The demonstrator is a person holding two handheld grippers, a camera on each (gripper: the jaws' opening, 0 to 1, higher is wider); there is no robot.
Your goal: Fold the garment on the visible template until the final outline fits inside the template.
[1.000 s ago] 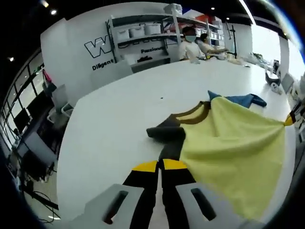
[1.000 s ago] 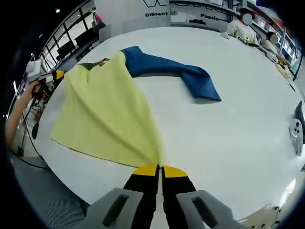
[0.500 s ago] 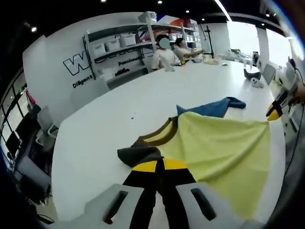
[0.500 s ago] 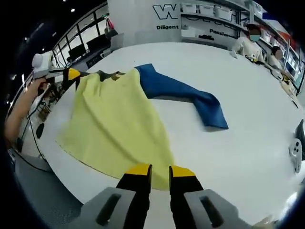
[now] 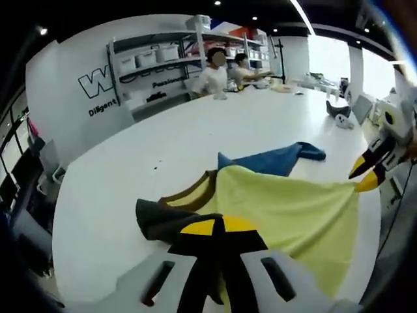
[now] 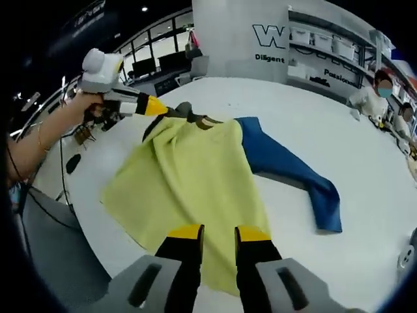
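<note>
Meanwhile left gripper (image 5: pixel 218 226) clamping garment (image 6: pixel 195 169) shoulder, right gripper (image 6: pixel 212 231) agape

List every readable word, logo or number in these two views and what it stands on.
"W": large outlined letter on the white wall, cut off after that.
"Diligent": small black word on the same wall, below the letter.
"Pass...": word along the shelf unit, the rest too blurred to read.
Nothing legible on the garment or the bins.

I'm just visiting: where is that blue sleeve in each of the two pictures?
Left gripper view: the blue sleeve lies above centre, beyond the yellow body.
Right gripper view: the blue sleeve runs right of centre, toward the lower right.
Shared landmark: the brown collar.
</note>
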